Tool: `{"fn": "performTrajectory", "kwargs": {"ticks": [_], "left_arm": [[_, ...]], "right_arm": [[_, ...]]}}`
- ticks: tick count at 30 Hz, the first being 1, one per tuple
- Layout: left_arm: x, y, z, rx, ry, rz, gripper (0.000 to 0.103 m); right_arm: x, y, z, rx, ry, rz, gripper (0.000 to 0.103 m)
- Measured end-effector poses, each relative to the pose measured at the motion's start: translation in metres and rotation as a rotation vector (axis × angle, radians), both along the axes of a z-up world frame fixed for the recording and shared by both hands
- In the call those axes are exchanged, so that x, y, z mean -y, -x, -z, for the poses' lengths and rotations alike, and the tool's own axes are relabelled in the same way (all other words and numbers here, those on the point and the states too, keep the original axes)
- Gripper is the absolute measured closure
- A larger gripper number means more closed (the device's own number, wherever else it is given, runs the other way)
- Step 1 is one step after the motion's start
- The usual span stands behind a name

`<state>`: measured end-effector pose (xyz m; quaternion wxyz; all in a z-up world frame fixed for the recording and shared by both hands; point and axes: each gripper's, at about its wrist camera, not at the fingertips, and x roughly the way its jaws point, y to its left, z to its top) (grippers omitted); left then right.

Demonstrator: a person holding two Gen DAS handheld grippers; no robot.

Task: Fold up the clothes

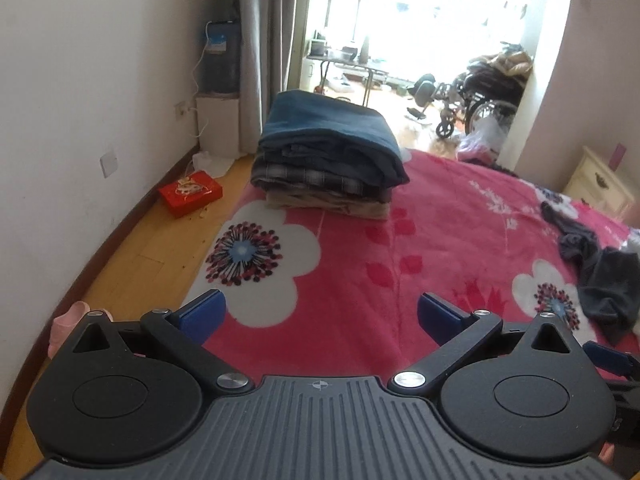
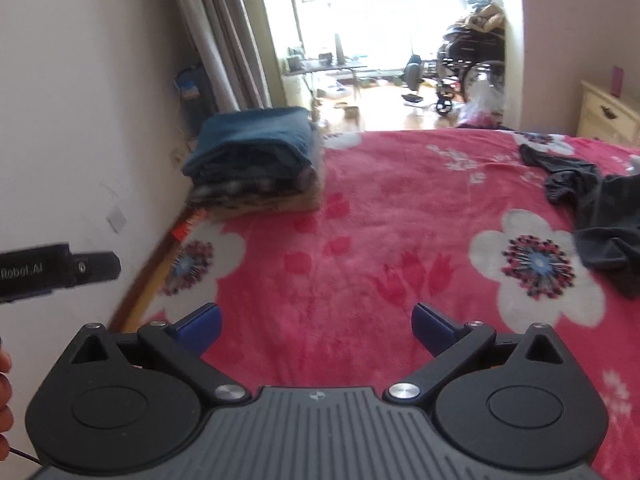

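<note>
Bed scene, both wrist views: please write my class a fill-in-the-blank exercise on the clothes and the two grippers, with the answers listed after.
1. The stack of folded clothes has a dark ____ garment on top.
2. The unfolded dark grey garment lies crumpled on the ____ floral blanket.
3. The left gripper and the right gripper both have their jaws ____ and hold nothing.
4. On the wooden floor beside the bed lies a red ____.

Missing words: blue; pink; open; box

A home bedroom here: a bed [image 1: 440, 216] under a pink flowered blanket, grey curtains [image 1: 264, 28] by a sunlit doorway, a cream nightstand [image 1: 596, 184], wooden floor [image 1: 160, 248], and a wheelchair [image 1: 480, 100] beyond.
</note>
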<state>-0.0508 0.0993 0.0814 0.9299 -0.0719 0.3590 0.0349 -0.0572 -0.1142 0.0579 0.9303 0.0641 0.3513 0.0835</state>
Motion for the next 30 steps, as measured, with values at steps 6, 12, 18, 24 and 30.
{"fn": "performTrajectory", "kwargs": {"ticks": [6, 12, 18, 24, 30], "left_arm": [[0.012, -0.001, 0.013, -0.046, -0.067, -0.041, 0.0], [0.02, 0.007, 0.027, -0.051, -0.114, -0.088, 0.0], [0.024, 0.01, 0.028, -0.049, -0.11, -0.11, 0.0], [0.029, 0.014, 0.027, -0.046, -0.128, -0.122, 0.0], [0.034, 0.016, 0.027, -0.047, -0.146, -0.129, 0.0]], "right_arm": [[-0.002, 0.008, 0.002, -0.004, 0.047, 0.034, 0.0], [-0.003, 0.008, 0.006, -0.03, 0.089, 0.062, 0.0], [-0.001, 0.01, 0.009, -0.037, 0.12, 0.066, 0.0], [-0.004, 0.012, 0.007, -0.039, 0.133, 0.025, 0.0], [-0.006, 0.012, 0.007, -0.058, 0.135, 0.007, 0.0]]}}
